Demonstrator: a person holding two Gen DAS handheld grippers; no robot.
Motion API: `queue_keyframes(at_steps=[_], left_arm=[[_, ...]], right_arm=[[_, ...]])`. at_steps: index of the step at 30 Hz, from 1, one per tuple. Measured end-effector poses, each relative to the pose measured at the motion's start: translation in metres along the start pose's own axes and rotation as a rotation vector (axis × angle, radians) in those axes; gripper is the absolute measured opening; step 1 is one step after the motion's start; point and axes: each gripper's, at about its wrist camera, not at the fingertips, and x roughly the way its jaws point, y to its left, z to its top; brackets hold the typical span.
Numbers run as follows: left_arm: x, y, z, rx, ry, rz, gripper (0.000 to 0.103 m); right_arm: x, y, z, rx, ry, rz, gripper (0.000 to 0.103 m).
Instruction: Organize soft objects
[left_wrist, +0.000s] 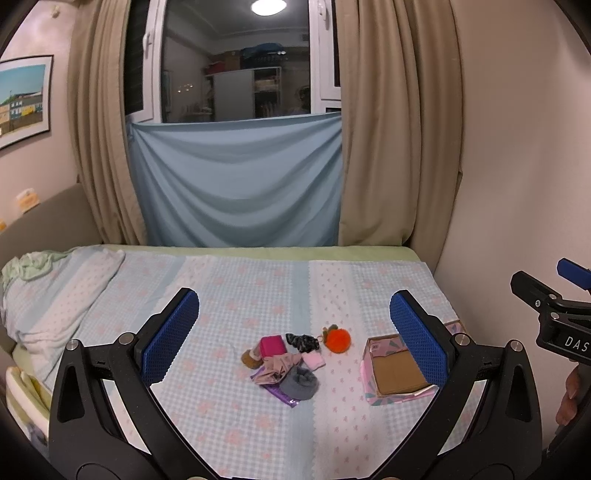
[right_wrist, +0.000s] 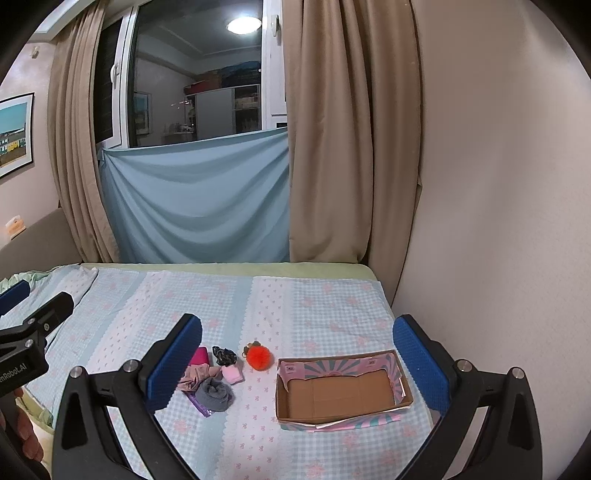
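Both grippers hang above a bed with fingers spread wide and nothing between the blue pads: the left gripper (left_wrist: 294, 338) frames a small heap of soft things, the right gripper (right_wrist: 297, 362) frames an open cardboard box (right_wrist: 341, 393). Bare checked bedspread (right_wrist: 258, 443) lies nearest the cameras, at 6 o'clock of both heap and box. In the heap, a grey sock (left_wrist: 300, 384) sits nearest on a purple wrapper (left_wrist: 284, 398), touching a beige crumpled cloth (left_wrist: 275, 367); a pink folded piece (left_wrist: 313, 360) lies at the sock's 1 o'clock, a magenta block (left_wrist: 272, 346) and a brown plush (left_wrist: 252, 358) at its 11 o'clock. Beyond them a dark patterned scrunchie (left_wrist: 303, 341) and an orange pompom (left_wrist: 337, 340) lie just apart. At the heap's 3 o'clock, with a strip of cover between, the box holds nothing and stands near the bed's right edge by the wall (right_wrist: 498, 221). Farther off, open cover runs to a pillow (left_wrist: 55, 295) at 10 o'clock and a blue draped sheet (left_wrist: 236, 184) between beige curtains (left_wrist: 399, 129).
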Motion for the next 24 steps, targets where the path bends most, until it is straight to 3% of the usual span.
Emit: queue_keyframes(at_steps=[24], left_arm=[[0.003, 0.003, -0.007, -0.007, 0.000, 0.001, 0.102]], right_arm=[[0.011, 0.015, -0.004, -0.012, 0.000, 0.015, 0.103]])
